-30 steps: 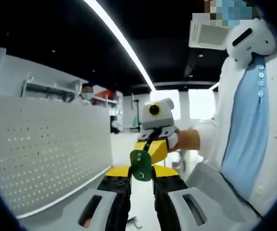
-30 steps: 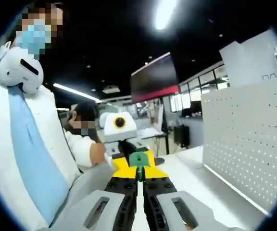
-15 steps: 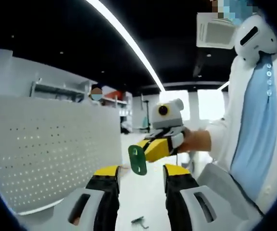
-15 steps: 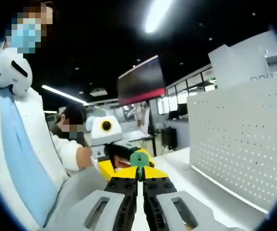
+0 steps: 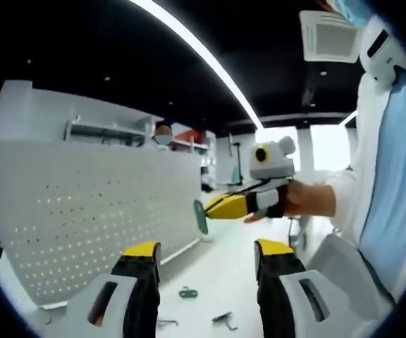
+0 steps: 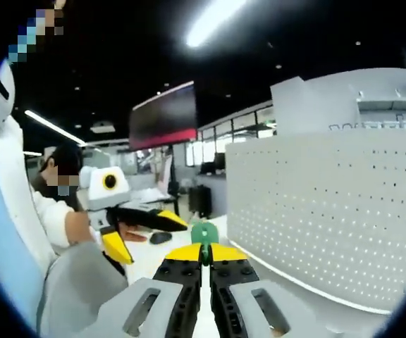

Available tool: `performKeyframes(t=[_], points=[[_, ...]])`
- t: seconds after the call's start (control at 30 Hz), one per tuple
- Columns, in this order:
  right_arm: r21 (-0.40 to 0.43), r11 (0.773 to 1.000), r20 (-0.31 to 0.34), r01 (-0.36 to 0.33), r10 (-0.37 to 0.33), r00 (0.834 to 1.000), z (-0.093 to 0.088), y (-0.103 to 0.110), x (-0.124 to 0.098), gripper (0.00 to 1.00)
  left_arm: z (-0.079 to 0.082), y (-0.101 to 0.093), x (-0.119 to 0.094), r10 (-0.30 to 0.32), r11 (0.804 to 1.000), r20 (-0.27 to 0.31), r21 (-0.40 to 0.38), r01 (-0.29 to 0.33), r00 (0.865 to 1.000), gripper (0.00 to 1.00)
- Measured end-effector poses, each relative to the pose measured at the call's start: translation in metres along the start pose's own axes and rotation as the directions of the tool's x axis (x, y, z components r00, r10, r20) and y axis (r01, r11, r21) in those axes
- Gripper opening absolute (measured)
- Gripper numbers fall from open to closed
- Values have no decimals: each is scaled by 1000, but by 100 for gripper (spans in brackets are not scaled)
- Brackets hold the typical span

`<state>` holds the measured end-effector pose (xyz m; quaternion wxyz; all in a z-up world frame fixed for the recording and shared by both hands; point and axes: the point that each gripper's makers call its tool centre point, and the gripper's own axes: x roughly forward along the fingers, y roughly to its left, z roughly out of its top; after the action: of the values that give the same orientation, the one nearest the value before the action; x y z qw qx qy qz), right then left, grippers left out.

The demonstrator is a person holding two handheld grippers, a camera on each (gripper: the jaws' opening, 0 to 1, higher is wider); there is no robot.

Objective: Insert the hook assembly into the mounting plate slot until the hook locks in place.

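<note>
The right gripper (image 6: pixel 204 262) has its jaws pressed together on the green hook assembly (image 6: pixel 204 234), pinching it at the very tips and carrying it in the air near the face of the white perforated mounting plate (image 6: pixel 330 211), which stands upright on the tabletop (image 5: pixel 217 271). From the left gripper view the same green piece (image 5: pixel 201 216) shows at the end of the right gripper's yellow tips, close to the plate's (image 5: pixel 97 218) near edge but not touching it as far as I can tell. The left gripper (image 5: pixel 210 257) has its jaws spread wide with nothing between them, hanging back from the plate. A few small loose hooks (image 5: pixel 187 292) lie on the tabletop below. By my reckoning the task is about halfway: the hook is picked up and held firmly in one gripper, but it is not yet seated in any slot, so lining it up, pushing it in and locking it are left.
</note>
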<state>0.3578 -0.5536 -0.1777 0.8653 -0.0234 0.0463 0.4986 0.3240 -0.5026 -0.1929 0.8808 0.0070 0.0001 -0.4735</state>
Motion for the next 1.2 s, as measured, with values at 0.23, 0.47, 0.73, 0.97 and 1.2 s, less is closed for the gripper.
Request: performKeyframes(t=[0.23, 0.47, 0.73, 0.97, 1.2], points=[[-9, 995, -1, 97, -97, 995, 2, -19, 2, 0, -3, 12, -3, 64, 998, -5, 5, -64, 998, 64], [-28, 984, 9, 173, -173, 985, 8, -36, 1, 0, -5, 21, -9, 113, 994, -8, -4, -113, 994, 69], [-47, 942, 11, 331, -331, 944, 10, -70, -2, 0, -14, 27, -13, 148, 989, -31, 2, -148, 988, 71], [-35, 898, 53, 439, -437, 898, 21, -102, 0, 0, -24, 31, -13, 166, 986, -56, 15, -165, 985, 73], [-45, 871, 98, 489, -483, 870, 39, -124, 10, 0, -30, 33, -14, 166, 986, -66, 9, -166, 984, 72]])
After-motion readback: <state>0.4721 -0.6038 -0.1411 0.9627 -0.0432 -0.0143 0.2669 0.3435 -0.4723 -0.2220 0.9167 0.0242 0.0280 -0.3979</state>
